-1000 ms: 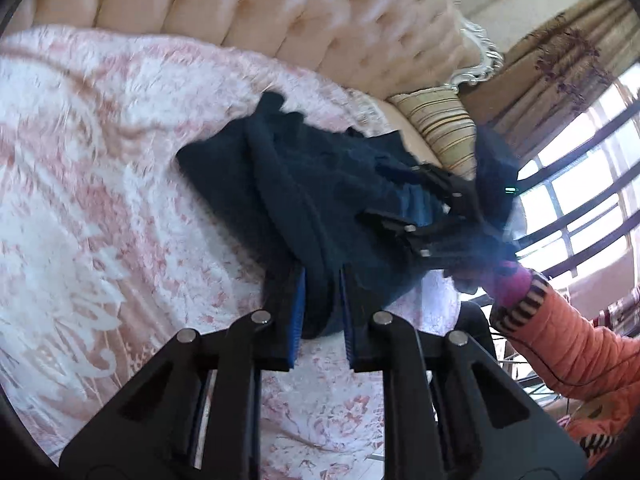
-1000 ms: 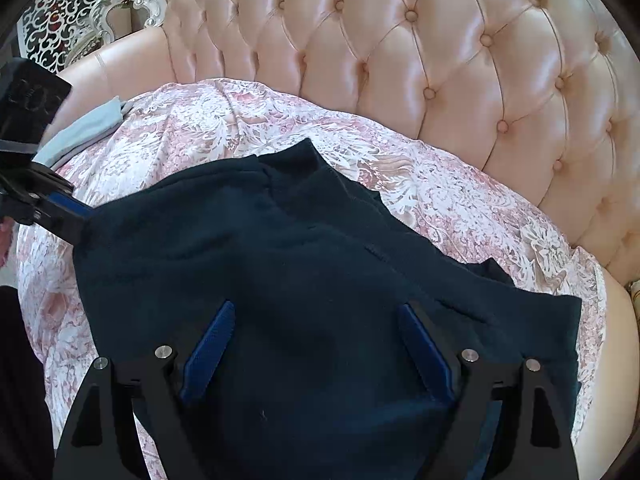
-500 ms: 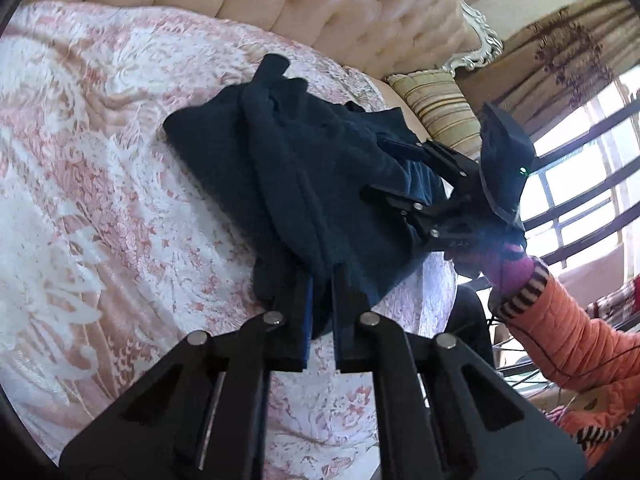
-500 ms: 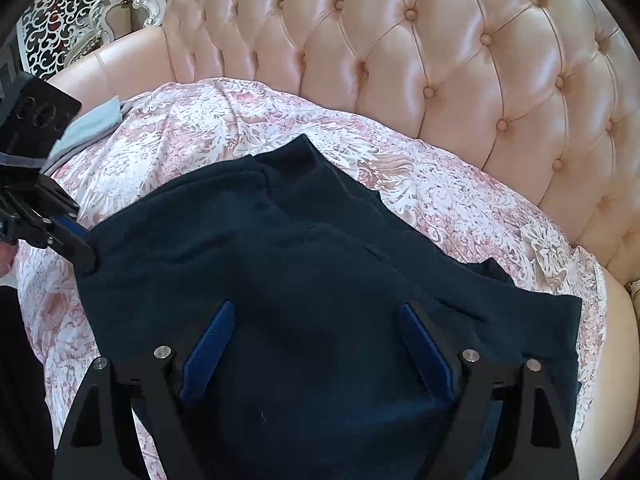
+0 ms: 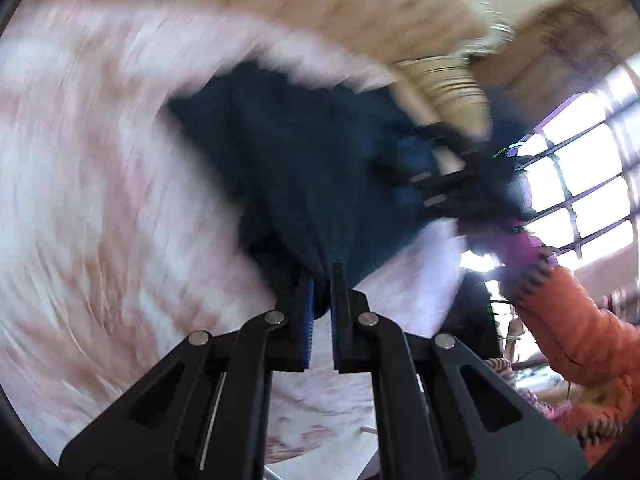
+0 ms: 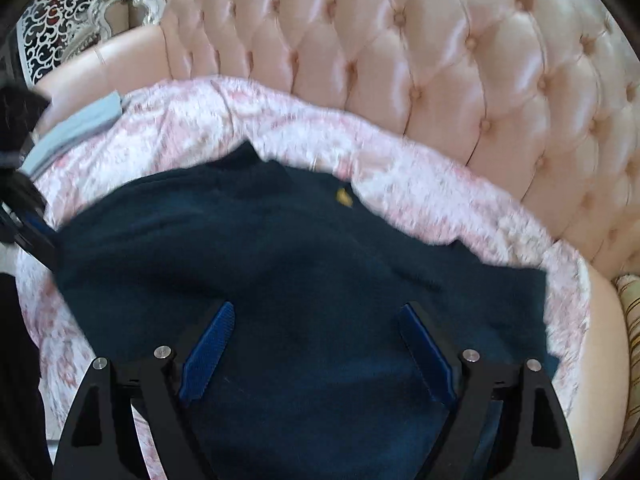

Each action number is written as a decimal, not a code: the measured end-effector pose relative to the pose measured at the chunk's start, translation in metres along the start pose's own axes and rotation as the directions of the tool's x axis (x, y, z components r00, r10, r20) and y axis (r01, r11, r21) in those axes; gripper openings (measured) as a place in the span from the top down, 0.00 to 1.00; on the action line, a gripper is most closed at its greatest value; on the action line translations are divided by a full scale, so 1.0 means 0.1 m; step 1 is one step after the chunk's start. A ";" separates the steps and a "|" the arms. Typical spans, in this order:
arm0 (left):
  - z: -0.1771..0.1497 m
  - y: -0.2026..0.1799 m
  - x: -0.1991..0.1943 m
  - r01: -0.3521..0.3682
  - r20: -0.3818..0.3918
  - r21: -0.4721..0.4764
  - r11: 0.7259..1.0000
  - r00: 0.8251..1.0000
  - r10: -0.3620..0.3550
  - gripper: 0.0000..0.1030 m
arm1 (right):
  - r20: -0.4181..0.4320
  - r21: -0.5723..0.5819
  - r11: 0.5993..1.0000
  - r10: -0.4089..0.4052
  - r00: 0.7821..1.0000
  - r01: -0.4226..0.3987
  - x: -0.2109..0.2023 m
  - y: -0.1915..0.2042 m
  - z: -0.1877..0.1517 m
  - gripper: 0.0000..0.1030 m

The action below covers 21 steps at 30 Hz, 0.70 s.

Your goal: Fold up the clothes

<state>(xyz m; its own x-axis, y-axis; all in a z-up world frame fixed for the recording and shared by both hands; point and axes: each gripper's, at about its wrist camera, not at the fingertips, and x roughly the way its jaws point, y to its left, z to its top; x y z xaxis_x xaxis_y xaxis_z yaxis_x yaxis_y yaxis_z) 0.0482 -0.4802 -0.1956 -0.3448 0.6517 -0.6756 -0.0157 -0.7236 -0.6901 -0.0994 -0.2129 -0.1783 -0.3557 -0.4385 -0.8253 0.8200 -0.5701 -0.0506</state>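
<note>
A dark navy garment (image 6: 304,280) lies spread on the pink floral cover (image 6: 420,184) of a tufted sofa. A small yellow logo (image 6: 344,196) shows near its far edge. The left wrist view is blurred by motion. There my left gripper (image 5: 322,274) is shut on a bunched edge of the navy garment (image 5: 304,168). The same gripper shows at the left rim of the right wrist view, as the left gripper (image 6: 34,228) at the garment's corner. My right gripper (image 6: 316,316) hangs open over the middle of the cloth, its blue pads (image 6: 212,344) wide apart and pinching nothing.
The cream tufted sofa back (image 6: 440,60) curves behind the cover. A folded light blue cloth (image 6: 76,128) lies at the far left. A striped cushion (image 5: 444,80) and a barred window (image 5: 580,176) are to the right. A person's orange sleeve (image 5: 580,344) reaches in.
My left gripper closed fully on the garment's edge and swung downward with it, blurring its view. The cloth shifted, and a yellow logo now shows. The right gripper stayed put.
</note>
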 end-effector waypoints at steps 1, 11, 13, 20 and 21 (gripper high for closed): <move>-0.03 0.13 0.02 0.040 0.026 -0.054 0.998 0.999 -0.039 0.89 | -0.010 0.005 1.000 0.007 1.000 -0.007 0.04 -0.01 -0.03 0.17; 0.23 -0.48 -0.64 -0.152 0.300 0.028 0.988 0.944 0.137 0.20 | 0.174 0.047 0.999 -0.033 0.984 0.025 -0.73 -0.22 -0.14 0.16; 0.46 -0.76 -0.54 -0.188 0.323 0.088 0.978 0.934 0.151 0.07 | 0.186 0.104 0.992 -0.085 0.979 0.067 -0.80 -0.42 -0.24 0.16; 1.16 -0.94 0.42 -0.294 0.237 0.096 0.951 0.935 0.265 0.07 | 0.143 0.372 0.928 -0.059 0.988 0.002 -0.58 -1.06 -0.24 0.16; 1.20 -0.90 0.53 -0.306 0.218 0.086 0.948 0.935 0.281 0.07 | 0.128 0.376 0.927 -0.042 0.991 -0.009 -0.50 -1.09 -0.19 0.16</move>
<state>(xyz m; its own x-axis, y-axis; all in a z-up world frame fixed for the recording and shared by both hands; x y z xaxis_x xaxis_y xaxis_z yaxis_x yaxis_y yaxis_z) -0.0812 -0.4075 -0.1381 -0.5311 0.3559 -0.7689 0.0095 -0.9050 -0.4254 -0.1624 -0.1150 -0.1422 -0.4448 -0.4996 -0.7433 0.5948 -0.7853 0.1720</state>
